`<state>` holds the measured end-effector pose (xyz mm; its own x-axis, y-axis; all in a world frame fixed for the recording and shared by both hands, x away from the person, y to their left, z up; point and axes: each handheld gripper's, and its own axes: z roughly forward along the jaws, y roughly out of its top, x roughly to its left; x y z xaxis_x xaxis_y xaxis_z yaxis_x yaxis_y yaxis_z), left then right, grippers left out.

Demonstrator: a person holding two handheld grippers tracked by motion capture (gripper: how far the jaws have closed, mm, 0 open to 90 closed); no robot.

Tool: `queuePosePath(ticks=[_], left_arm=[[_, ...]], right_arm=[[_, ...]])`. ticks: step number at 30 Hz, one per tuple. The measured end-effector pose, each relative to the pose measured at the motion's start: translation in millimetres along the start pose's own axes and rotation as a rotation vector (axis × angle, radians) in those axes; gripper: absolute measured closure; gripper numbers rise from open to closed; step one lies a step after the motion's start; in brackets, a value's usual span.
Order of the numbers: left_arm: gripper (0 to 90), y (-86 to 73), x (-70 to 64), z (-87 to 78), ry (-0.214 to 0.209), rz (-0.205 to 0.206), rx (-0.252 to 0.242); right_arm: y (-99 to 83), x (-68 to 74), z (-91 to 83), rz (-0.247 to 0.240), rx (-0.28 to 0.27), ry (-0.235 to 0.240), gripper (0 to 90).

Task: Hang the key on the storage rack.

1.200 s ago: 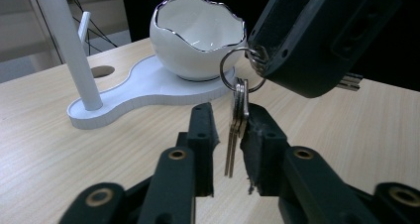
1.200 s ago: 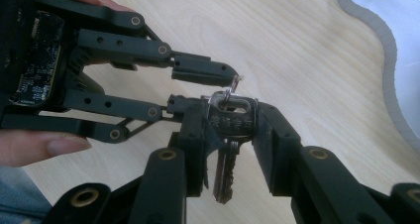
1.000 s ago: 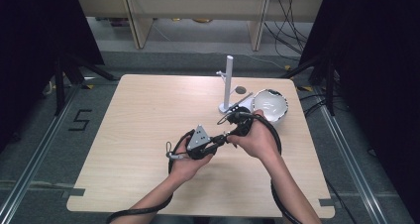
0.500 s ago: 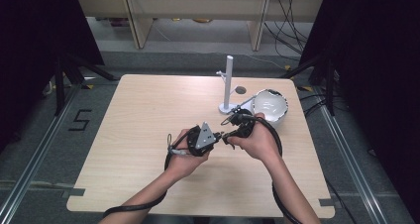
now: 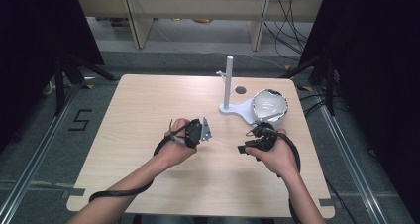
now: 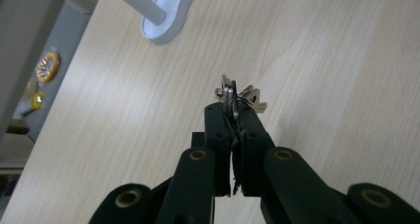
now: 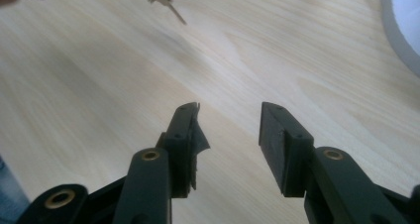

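The left gripper [image 6: 233,117] is clamped on a bunch of keys [image 6: 237,97], held above the table [image 5: 138,115]; the right gripper [image 7: 228,125] hangs wide open and empty; hanging them on the white stand [image 5: 229,85] seems left.

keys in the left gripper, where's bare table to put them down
The keys sit pinched in the left gripper. Bare wood spreads over the table's whole left half, from the far edge to the near one. Another free patch lies between the two hands. Crowded: the far right corner, where the white stand and bowl sit beside the open right gripper.
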<state>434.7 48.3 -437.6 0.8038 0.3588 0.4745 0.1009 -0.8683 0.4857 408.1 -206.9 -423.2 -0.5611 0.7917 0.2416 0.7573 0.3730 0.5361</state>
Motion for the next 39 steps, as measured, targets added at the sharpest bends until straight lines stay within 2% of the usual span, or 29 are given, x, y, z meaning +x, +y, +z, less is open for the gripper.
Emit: queuePosePath(ticks=[1, 3, 4, 6, 7, 9, 10, 11, 13, 14, 15, 16, 17, 18, 19, 21, 23, 24, 25, 26, 27, 28, 29, 30, 32, 34, 36, 38, 39], left_arm=[[85.7, 0.0, 0.0, 0.0, 0.0, 0.0, 0.0], [85.7, -1.2, 7.9, -0.1, -0.002, -0.006, 0.017], [85.7, -1.5, 12.2, 0.0, -0.002, -0.017, 0.013], [85.7, -0.8, 23.0, -1.9, 0.008, -0.044, 0.013], [85.7, 0.3, 30.9, -3.5, 0.023, -0.059, 0.007], [85.7, 1.1, 35.2, -5.0, 0.032, -0.066, 0.007], [85.7, 2.5, 41.5, -7.6, 0.043, -0.076, 0.002], [85.7, 3.6, 47.2, -10.7, 0.057, -0.082, -0.003], [85.7, 4.5, 51.8, -13.2, 0.067, -0.08, -0.004], [85.7, 5.3, 55.3, -14.8, 0.075, -0.08, -0.007], [85.7, 6.1, 58.4, -16.3, 0.081, -0.078, -0.004], [85.6, 7.0, 60.6, -17.4, 0.088, -0.075, -0.002], [85.7, 8.7, 64.3, -19.0, 0.097, -0.069, -0.003], [85.6, 10.3, 66.9, -20.4, 0.1, -0.068, -0.004], [85.7, 11.7, 68.8, -21.2, 0.103, -0.071, -0.005], [85.7, 15.6, 74.2, -23.1, 0.116, -0.069, -0.01], [85.7, 19.7, 79.6, -23.9, 0.123, -0.07, -0.012], [85.7, 22.3, 83.0, -23.8, 0.125, -0.068, -0.012], [85.6, 25.7, 87.6, -22.5, 0.123, -0.068, -0.011], [85.6, 25.7, 87.6, -22.5, 0.123, -0.068, -0.011], [85.6, 29.3, 92.8, -21.2, 0.126, -0.06, -0.001], [85.6, 31.0, 95.1, -20.7, 0.13, -0.058, 0.001], [85.6, 32.6, 97.4, -20.3, 0.132, -0.057, 0.001], [85.6, 32.6, 97.4, -20.3, 0.132, -0.057, 0.001], [85.6, 37.6, 102.4, -19.6, 0.141, -0.051, -0.001], [85.6, 41.4, 104.9, -19.8, 0.144, -0.036, 0.007], [85.6, 43.5, 105.3, -19.5, 0.147, -0.034, 0.003], [85.6, 47.9, 106.8, -20.2, 0.152, -0.026, 0.0], [85.6, 50.7, 107.7, -20.6, 0.153, -0.021, -0.006]], right_arm=[[-3.7, -4.6, 1.7, -0.034, -0.027, -0.006, 57.4], [-8.2, -6.7, 2.2, -0.018, -0.024, -0.01, 57.2], [-13.2, -9.7, 4.2, -0.026, -0.061, -0.012, 57.1], [-23.3, -14.1, 4.9, 0.011, -0.09, -0.028, 57.1], [-32.4, -19.0, 8.1, 0.008, -0.151, -0.027, 55.9], [-35.6, -20.6, 8.7, -0.003, -0.162, -0.031, 55.5], [-40.3, -21.5, 11.9, -0.009, -0.207, -0.031, 55.1], [-49.5, -24.7, 15.3, -0.069, -0.273, -0.026, 55.0], [-52.7, -25.2, 15.3, -0.08, -0.287, -0.044, 54.7], [-57.7, -26.2, 17.7, -0.091, -0.332, -0.042, 54.2], [-62.2, -23.7, 17.2, -0.065, -0.34, -0.048, 53.7], [-65.0, -26.7, 19.2, -0.101, -0.383, -0.046, 53.6], [-67.6, -26.6, 19.1, -0.102, -0.39, -0.054, 53.4], [-72.4, -22.8, 19.4, -0.063, -0.4, -0.054, 53.3], [-76.3, -25.4, 21.9, -0.099, -0.434, -0.054, 53.1], [-78.8, -25.8, 21.5, -0.109, -0.443, -0.067, 53.1], [-84.3, -26.0, 23.0, -0.104, -0.46, -0.052, 53.1], [-86.4, -24.1, 25.0, -0.082, -0.48, -0.039, 53.1], [-90.7, -26.0, 27.7, -0.092, -0.504, -0.034, 53.4], [-92.2, -25.2, 27.9, -0.076, -0.498, -0.025, 53.4], [-92.8, -29.0, 28.3, -0.109, -0.489, -0.043, 53.3], [-94.2, -25.4, 30.0, -0.064, -0.49, -0.019, 53.4], [-93.8, -29.2, 30.6, -0.106, -0.487, -0.028, 53.3], [-94.8, -26.7, 30.6, -0.08, -0.472, -0.023, 53.3], [-94.1, -27.0, 34.1, -0.086, -0.49, -0.025, 53.2], [-94.5, -25.6, 32.3, -0.081, -0.466, -0.016, 53.2], [-94.4, -25.2, 33.4, -0.08, -0.477, -0.015, 53.2], [-94.4, -25.2, 32.3, -0.082, -0.47, -0.016, 53.0], [-93.7, -29.3, 33.6, -0.114, -0.492, -0.026, 53.0]])
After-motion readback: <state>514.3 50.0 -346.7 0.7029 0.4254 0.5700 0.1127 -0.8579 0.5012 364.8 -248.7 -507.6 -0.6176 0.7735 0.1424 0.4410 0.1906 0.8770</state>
